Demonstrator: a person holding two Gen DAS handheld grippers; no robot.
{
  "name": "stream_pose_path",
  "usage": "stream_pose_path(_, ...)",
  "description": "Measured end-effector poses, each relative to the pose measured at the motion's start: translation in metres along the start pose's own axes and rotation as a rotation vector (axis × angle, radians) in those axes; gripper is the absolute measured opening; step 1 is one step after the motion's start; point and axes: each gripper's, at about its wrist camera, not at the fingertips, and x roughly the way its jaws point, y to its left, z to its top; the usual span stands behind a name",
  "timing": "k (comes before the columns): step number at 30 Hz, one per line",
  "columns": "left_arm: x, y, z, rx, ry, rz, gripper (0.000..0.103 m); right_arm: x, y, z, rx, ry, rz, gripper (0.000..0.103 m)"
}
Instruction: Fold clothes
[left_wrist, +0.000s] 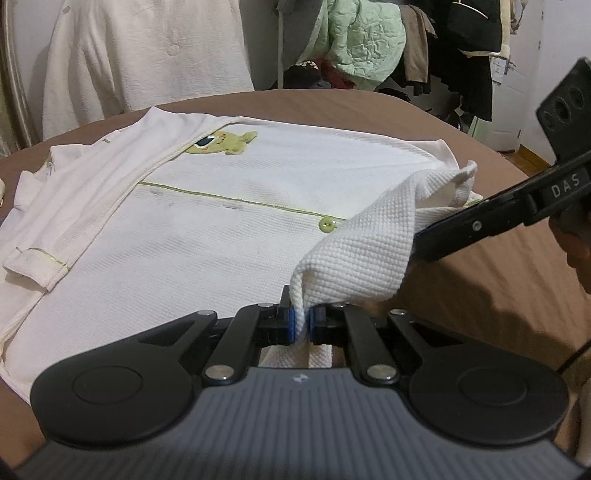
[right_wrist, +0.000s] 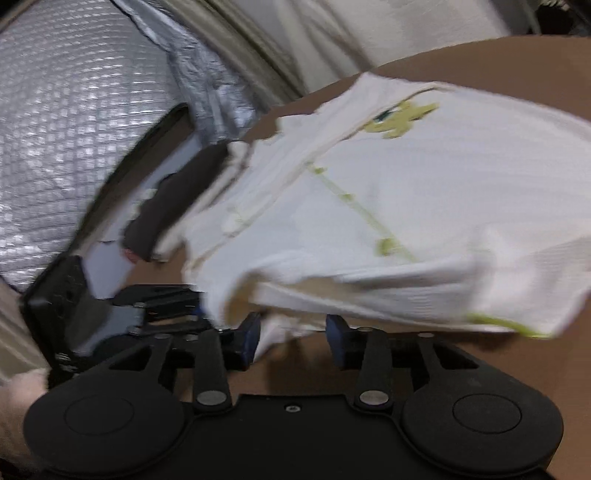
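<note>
Brown bedding is covering the bed (left_wrist: 461, 122), and a cream waffle-knit pajama top (left_wrist: 207, 206) with green piping, a green button (left_wrist: 326, 224) and a green cartoon patch (left_wrist: 221, 142) is lying spread across it, reaching toward the far edge. Clothes are hanging on a rack (left_wrist: 369, 44) behind. The left hand-held gripper (left_wrist: 302, 325) is pinching the top's near corner, lifting it into a peak. The right hand-held gripper (right_wrist: 293, 338) is standing with its jaws apart at the raised hem; that view is blurred.
</note>
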Motion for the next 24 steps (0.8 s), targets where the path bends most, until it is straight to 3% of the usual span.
stream_pose_path(8, 0.000, 0.010, 0.002, -0.049, -0.001, 0.020, 0.007, -0.024, -0.043, 0.005, 0.125, -0.075, -0.099, 0.063)
stream_pose_path(16, -0.001, 0.009, -0.001, -0.055, 0.006, -0.009, 0.007, -0.047, -0.078, 0.007, 0.280, -0.201, -0.092, 0.072)
stream_pose_path(19, -0.001, 0.009, -0.002, -0.062, 0.021, -0.022, 0.007, -0.039, -0.100, 0.010, 0.349, -0.217, -0.131, 0.078)
stream_pose_path(24, 0.004, 0.002, -0.004, -0.045, 0.032, -0.020, 0.007, -0.026, -0.137, 0.014, 0.461, -0.265, -0.183, 0.076)
